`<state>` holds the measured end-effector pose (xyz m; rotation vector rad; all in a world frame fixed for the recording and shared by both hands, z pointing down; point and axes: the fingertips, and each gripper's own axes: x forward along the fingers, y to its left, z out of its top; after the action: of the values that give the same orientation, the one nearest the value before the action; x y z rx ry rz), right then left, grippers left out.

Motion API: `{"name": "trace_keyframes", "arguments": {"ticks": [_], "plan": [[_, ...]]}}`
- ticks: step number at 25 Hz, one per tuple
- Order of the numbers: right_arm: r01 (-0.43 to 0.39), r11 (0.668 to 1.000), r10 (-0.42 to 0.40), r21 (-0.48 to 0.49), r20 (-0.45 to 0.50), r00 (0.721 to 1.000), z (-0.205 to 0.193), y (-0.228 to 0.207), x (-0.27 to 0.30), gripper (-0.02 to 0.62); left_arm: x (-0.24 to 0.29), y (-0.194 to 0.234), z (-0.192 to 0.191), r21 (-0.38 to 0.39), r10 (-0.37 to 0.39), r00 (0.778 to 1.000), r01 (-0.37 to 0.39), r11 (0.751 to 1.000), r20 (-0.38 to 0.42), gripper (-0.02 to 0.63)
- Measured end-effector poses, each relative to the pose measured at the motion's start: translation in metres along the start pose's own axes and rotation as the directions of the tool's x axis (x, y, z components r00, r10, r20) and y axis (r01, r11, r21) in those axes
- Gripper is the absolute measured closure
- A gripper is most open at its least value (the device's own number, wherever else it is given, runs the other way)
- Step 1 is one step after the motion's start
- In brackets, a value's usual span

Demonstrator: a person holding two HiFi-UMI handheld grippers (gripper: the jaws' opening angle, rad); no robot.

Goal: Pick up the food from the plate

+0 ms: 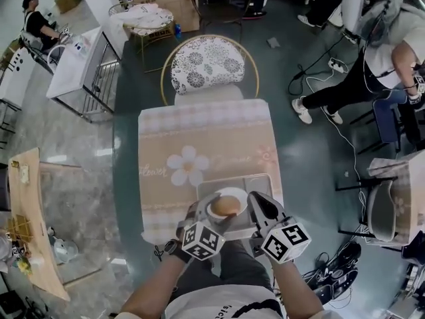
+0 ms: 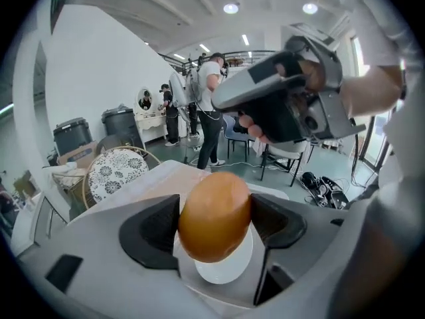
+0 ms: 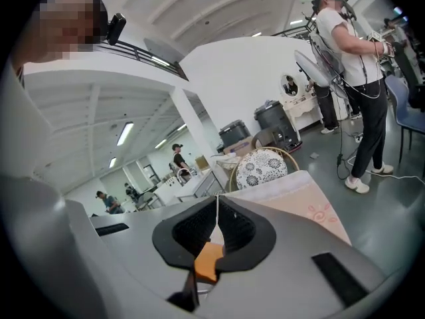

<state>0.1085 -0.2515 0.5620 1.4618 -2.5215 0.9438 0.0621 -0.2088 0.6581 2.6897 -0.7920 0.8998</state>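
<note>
A round golden-brown bun [image 2: 214,214] sits between the two jaws of my left gripper [image 2: 214,223], which is shut on it. The white plate [image 2: 226,270] shows just below the bun. In the head view the bun [image 1: 226,207] is over the plate [image 1: 237,193], which rests on a grey tray [image 1: 263,181] at the table's near edge, and the left gripper [image 1: 216,219] reaches in from the near left. My right gripper [image 1: 260,205] is beside the plate's right side. Its jaws [image 3: 217,218] are shut, tip against tip, with nothing between them.
A beige flowered tablecloth [image 1: 199,145] covers the table. A chair with a patterned cushion [image 1: 207,64] stands at the far side. People, cables and other furniture are around the room. A small table [image 1: 36,224] is at the left.
</note>
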Motion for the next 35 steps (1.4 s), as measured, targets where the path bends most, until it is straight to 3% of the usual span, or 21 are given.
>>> {"name": "trace_keyframes", "arguments": {"ticks": [10,15,21,35], "plan": [[-0.002,0.999,0.004,-0.043,0.062,0.998,0.017,0.048,-0.031,0.577,-0.078,-0.006,0.037,-0.083,0.076,0.992,-0.068,0.994,0.105,0.276],[-0.012,0.997,0.018,-0.073,0.075,0.997,0.022,0.074,-0.042,0.577,-0.114,-0.011,0.053,-0.167,0.102,0.98,-0.074,0.983,0.17,0.276],[-0.039,0.994,0.049,-0.102,0.095,0.994,0.024,0.107,-0.056,0.577,-0.158,-0.013,0.07,-0.208,0.146,0.965,-0.1,0.973,0.219,0.276],[-0.057,0.982,0.081,-0.179,0.128,0.988,0.036,0.153,-0.087,0.578,-0.226,-0.035,0.107,-0.226,0.178,0.927,-0.106,0.968,0.33,0.276]]}}
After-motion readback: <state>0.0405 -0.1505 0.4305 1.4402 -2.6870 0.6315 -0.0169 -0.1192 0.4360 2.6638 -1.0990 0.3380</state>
